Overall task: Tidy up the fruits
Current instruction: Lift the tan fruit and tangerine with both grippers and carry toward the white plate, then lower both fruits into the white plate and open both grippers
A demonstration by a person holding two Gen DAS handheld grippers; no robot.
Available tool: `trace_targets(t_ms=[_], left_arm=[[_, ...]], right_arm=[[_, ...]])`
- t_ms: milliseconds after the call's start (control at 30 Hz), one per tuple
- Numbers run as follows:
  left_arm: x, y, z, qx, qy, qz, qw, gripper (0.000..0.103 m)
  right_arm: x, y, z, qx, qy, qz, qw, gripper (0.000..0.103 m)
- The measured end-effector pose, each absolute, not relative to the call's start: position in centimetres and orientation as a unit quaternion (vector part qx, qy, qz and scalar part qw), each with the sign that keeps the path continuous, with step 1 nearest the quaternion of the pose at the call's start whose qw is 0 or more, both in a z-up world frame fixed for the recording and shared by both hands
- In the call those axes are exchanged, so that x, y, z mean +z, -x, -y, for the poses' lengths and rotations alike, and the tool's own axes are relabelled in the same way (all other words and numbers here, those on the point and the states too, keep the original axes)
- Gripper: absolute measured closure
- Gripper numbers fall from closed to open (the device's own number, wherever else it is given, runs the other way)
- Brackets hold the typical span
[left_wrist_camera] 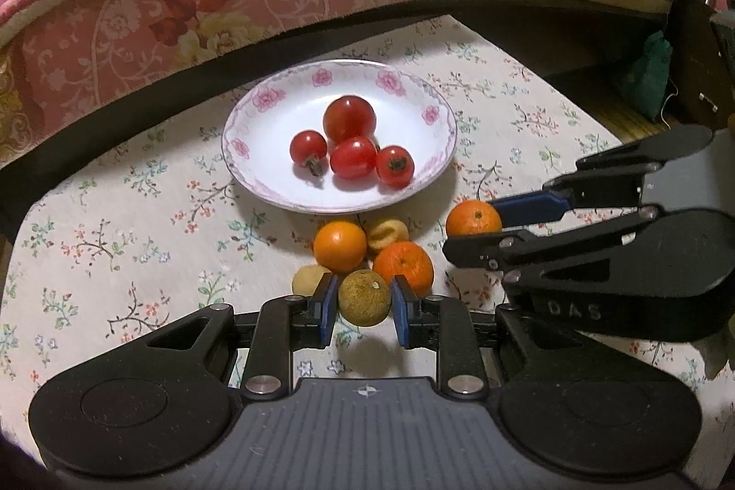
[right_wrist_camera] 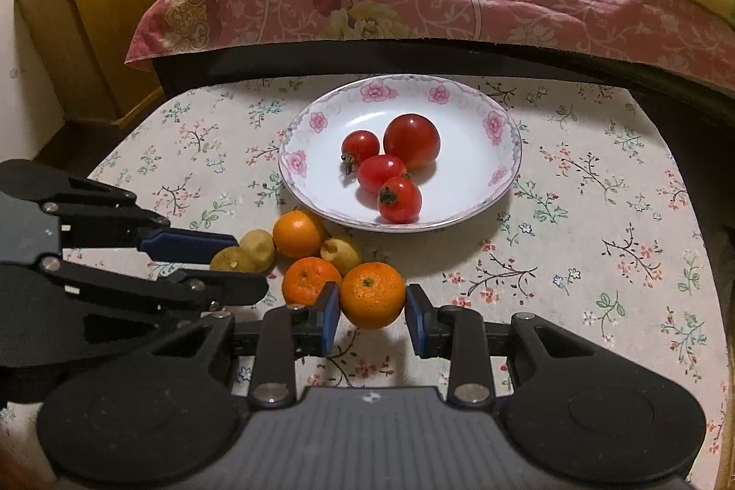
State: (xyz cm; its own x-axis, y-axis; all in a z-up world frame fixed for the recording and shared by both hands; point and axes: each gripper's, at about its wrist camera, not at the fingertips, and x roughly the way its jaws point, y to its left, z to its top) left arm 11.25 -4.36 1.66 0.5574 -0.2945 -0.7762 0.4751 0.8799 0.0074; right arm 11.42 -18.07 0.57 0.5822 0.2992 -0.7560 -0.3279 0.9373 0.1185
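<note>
Left gripper (left_wrist_camera: 359,308) brackets a brownish fruit (left_wrist_camera: 364,297), right gripper (right_wrist_camera: 372,313) an orange (right_wrist_camera: 372,295); grip contact unclear on both

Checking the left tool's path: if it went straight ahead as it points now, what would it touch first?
The brownish-yellow fruit already sits between the left tool's open fingers, so it comes first. Just beyond are two oranges; depth there is uncertain.
</note>
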Motion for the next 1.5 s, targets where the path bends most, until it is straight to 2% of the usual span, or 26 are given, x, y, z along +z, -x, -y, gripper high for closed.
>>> trace_targets(t_ms=[933,1500], left_arm=[[2.9,-11.6,4.8,-0.222,-0.105,-0.393,0.886,0.071],[2.8,-15.4,5.4,-0.209,-0.091,-0.376,0.898,0.072]], right_arm=[[1.7,-11.7,18.7,0.167,-0.001,-0.409,0.897,0.079],[1.9,-16.0,19.4,0.161,-0.018,-0.395,0.904,0.078]])
